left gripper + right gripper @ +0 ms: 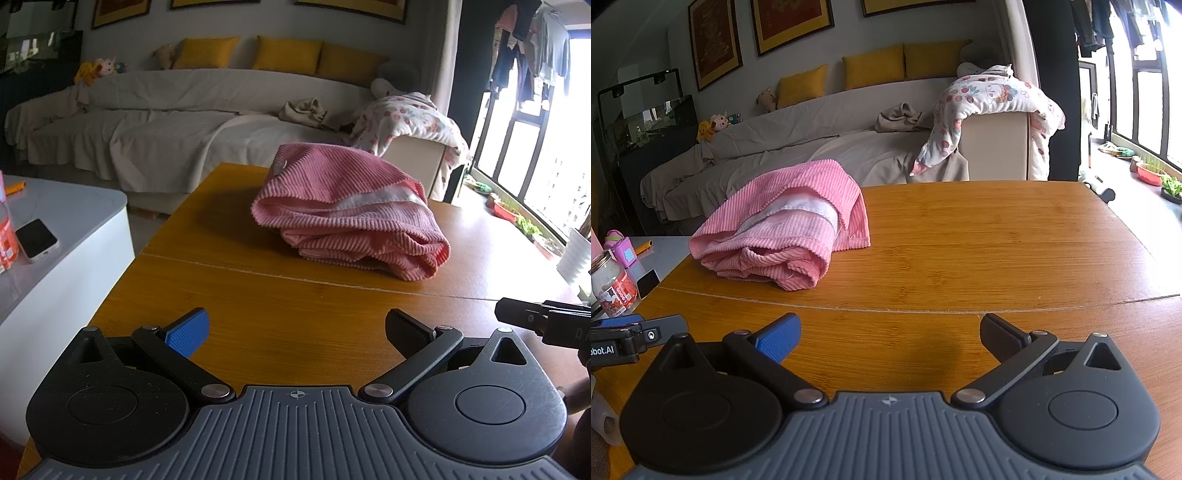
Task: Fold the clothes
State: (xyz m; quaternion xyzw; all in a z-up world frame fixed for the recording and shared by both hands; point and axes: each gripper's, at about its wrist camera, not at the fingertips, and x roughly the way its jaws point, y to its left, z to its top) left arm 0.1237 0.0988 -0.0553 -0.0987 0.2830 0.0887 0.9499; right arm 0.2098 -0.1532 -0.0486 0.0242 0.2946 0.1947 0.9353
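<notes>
Garment lies on table, sofa behind.

Daylight floods in from the blown-out windows at right, leaving the left of each frame dim, corners dark and edges fisheye-bent.

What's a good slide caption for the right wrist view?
Open right gripper hovers over the table, short of the bundled pink garment.

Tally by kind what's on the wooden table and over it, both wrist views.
Pink corduroy garment: 1, folded in a bundle
Grippers: 2, left gripper and right gripper, both open and empty, above the wooden table
Total: 3
</notes>
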